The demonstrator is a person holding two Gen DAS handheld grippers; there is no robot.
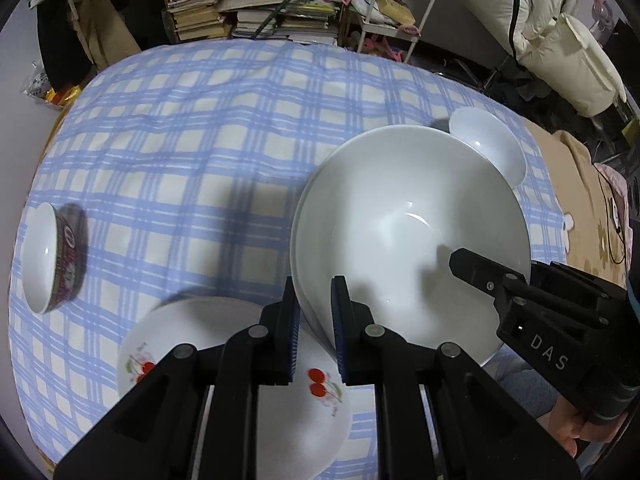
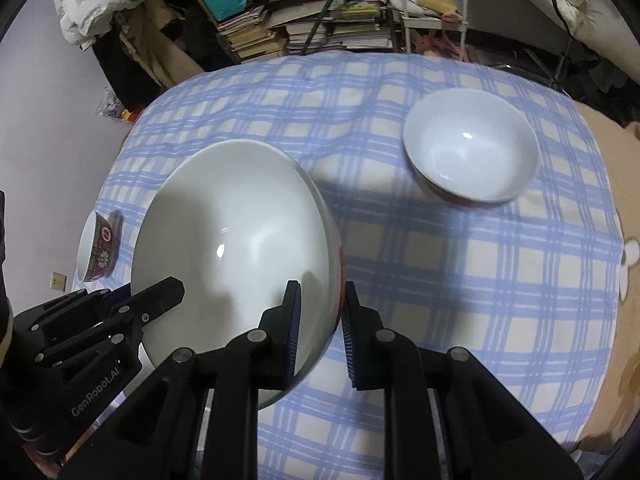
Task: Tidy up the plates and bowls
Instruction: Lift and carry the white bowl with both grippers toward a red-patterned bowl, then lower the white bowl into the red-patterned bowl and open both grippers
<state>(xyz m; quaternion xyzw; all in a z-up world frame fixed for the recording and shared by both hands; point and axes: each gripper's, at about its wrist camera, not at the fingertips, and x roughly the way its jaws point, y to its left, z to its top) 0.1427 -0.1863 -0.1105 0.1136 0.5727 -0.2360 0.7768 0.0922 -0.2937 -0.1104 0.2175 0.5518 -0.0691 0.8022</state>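
Observation:
A large white bowl is held off the blue-checked cloth by both grippers. My left gripper is shut on its left rim. My right gripper is shut on its right rim; the bowl also shows in the right wrist view. Under the bowl lies a white plate with cherries. A medium white bowl stands at the back right; it also shows in the left wrist view. A small red-patterned bowl sits at the left edge; it also shows in the right wrist view.
The table cloth covers a round table. Behind it stand a shelf with stacked books and a white cart. A tan blanket lies at the right.

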